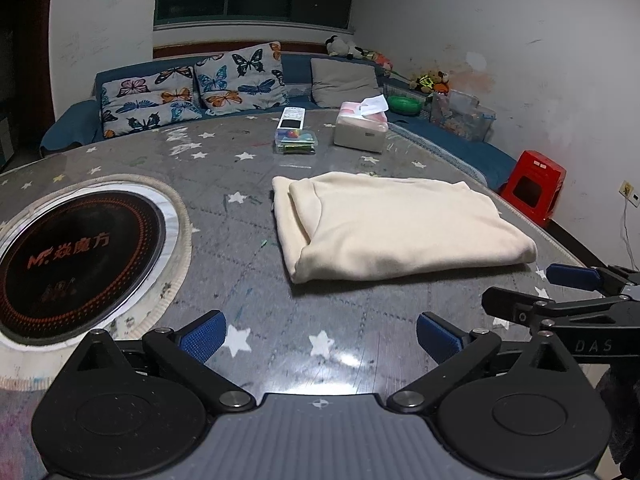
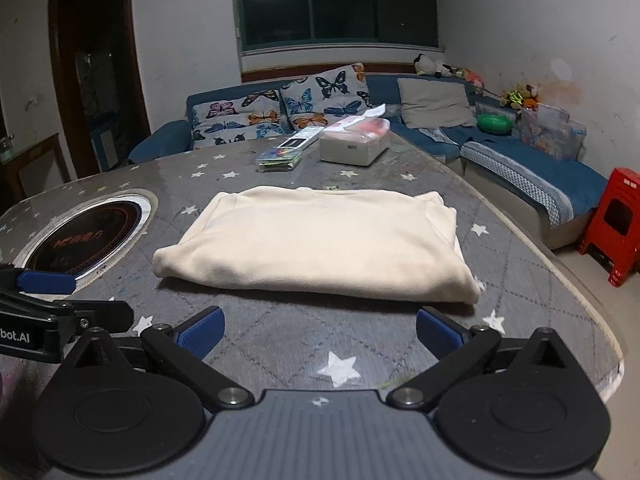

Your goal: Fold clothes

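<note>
Cream cloth, a folded garment (image 2: 320,248), is lying flat on the grey starred table (image 2: 280,344), near its right edge. Both the left gripper (image 1: 320,338) and the right gripper (image 2: 320,336) are hovering at the near side, jaws spread wide, gripping nothing. A tissue box (image 2: 355,140) is sitting at the far side.

Soft, matt cream fleece garment (image 2: 316,248) lies on a quilted grey tablecloth (image 2: 280,340) under a glossy clear film. Gripper pads (image 1: 204,336) show blue, stippled rubber; the cooktop (image 1: 76,256) shines black glass.
</note>
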Action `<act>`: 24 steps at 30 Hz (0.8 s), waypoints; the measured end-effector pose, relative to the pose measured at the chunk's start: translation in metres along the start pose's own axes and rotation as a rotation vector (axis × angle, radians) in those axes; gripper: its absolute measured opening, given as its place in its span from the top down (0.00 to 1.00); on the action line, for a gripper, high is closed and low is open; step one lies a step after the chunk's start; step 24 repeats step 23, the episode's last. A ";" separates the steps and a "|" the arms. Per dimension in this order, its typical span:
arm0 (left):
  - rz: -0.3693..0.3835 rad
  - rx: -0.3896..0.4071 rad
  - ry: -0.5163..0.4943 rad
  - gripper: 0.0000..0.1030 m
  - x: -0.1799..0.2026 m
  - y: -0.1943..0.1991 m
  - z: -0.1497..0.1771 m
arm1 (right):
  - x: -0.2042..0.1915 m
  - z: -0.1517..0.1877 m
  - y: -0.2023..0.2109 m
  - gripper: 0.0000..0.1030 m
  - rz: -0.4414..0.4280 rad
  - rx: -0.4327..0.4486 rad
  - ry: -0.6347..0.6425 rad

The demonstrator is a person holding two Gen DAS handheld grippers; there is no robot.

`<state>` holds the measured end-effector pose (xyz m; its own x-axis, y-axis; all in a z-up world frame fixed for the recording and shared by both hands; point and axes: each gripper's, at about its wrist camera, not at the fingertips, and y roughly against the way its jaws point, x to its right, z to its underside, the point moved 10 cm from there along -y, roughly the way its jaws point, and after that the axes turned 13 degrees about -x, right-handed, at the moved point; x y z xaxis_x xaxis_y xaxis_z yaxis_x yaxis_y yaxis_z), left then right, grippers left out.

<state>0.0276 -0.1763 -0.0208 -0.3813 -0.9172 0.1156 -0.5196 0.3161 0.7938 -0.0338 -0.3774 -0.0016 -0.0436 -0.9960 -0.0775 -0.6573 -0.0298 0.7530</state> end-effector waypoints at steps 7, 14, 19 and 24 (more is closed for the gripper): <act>-0.004 -0.003 0.013 0.00 0.000 0.004 0.006 | 0.003 0.007 0.003 0.00 0.006 -0.003 -0.026; 0.000 -0.006 0.012 0.00 0.003 0.006 0.012 | 0.005 0.011 0.007 0.00 0.013 0.001 -0.047; 0.003 0.001 0.007 0.00 0.006 0.009 0.013 | 0.005 0.013 0.010 0.00 0.022 0.008 -0.047; -0.005 0.017 0.000 0.00 0.008 0.011 0.012 | 0.005 0.013 0.014 0.00 0.029 0.016 -0.046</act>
